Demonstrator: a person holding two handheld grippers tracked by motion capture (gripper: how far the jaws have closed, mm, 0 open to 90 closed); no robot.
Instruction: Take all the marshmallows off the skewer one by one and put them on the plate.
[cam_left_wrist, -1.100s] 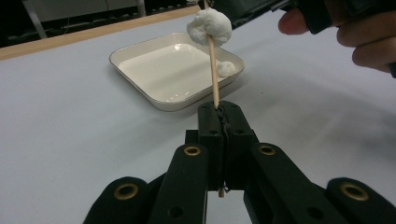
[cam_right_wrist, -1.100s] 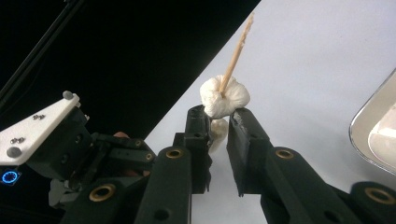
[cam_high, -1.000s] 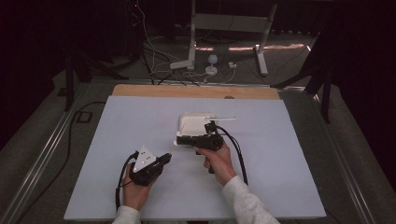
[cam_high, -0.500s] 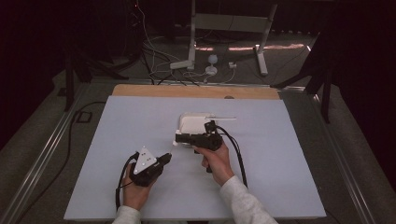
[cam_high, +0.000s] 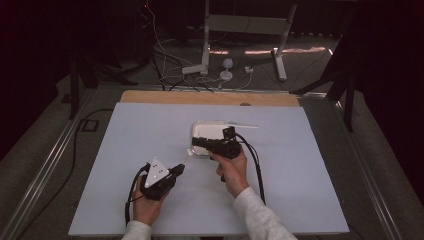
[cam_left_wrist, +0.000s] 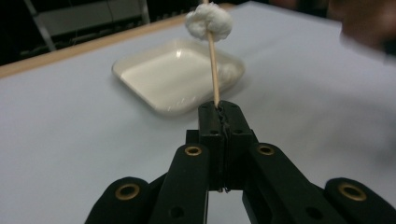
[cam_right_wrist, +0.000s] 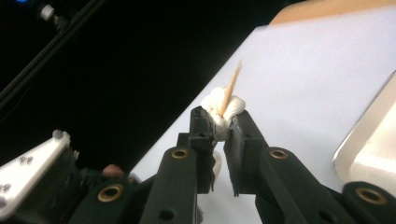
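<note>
My left gripper is shut on the lower end of a thin wooden skewer, which carries a white marshmallow near its tip. In the high view the left gripper sits at the front left, and the skewer slants up toward the right gripper. My right gripper has just been closing, and its jaws now pinch the marshmallow, with the skewer's point sticking out past it. A white square tray lies just behind.
The tray looks empty in the left gripper view, and a thin white stick lies by its far right corner. The white tabletop ends in a wooden strip at the back. Cables and stand legs lie on the floor beyond.
The right gripper has shifted slightly at the tray's near left corner. The left hand has stayed put.
</note>
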